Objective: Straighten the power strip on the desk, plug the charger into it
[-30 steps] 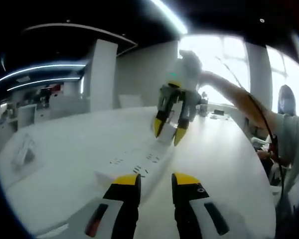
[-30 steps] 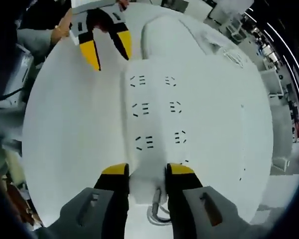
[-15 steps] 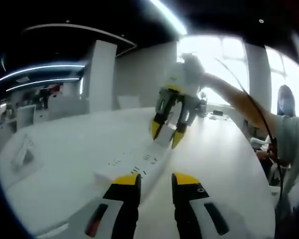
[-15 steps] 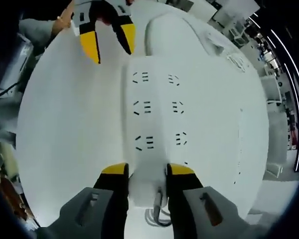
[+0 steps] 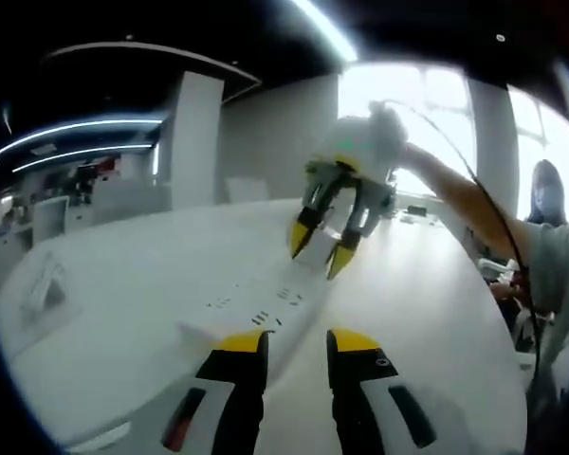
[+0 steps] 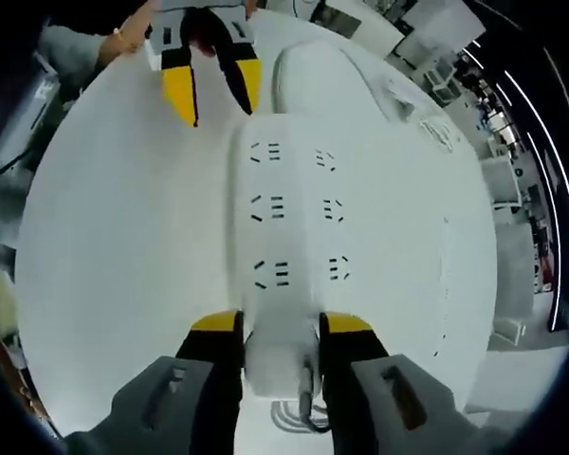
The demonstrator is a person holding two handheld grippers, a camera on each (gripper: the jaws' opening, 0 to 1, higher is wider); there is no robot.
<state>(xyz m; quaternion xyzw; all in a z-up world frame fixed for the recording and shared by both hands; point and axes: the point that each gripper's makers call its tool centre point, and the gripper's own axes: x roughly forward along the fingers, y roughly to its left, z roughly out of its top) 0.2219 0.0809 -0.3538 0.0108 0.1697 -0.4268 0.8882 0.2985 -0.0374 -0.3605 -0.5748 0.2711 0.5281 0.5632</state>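
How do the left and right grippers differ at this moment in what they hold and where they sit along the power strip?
The right gripper clamps the cord end of the white power strip; the left gripper holds nothing. The right sits low on the strip, the left at its far end. Both have yellow-tipped black jaws.

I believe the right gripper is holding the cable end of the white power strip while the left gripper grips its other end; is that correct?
Not quite. The right gripper does hold the cable end of the power strip, but the left gripper grips nothing: the right gripper view shows its jaws apart and empty beside the strip's far end.
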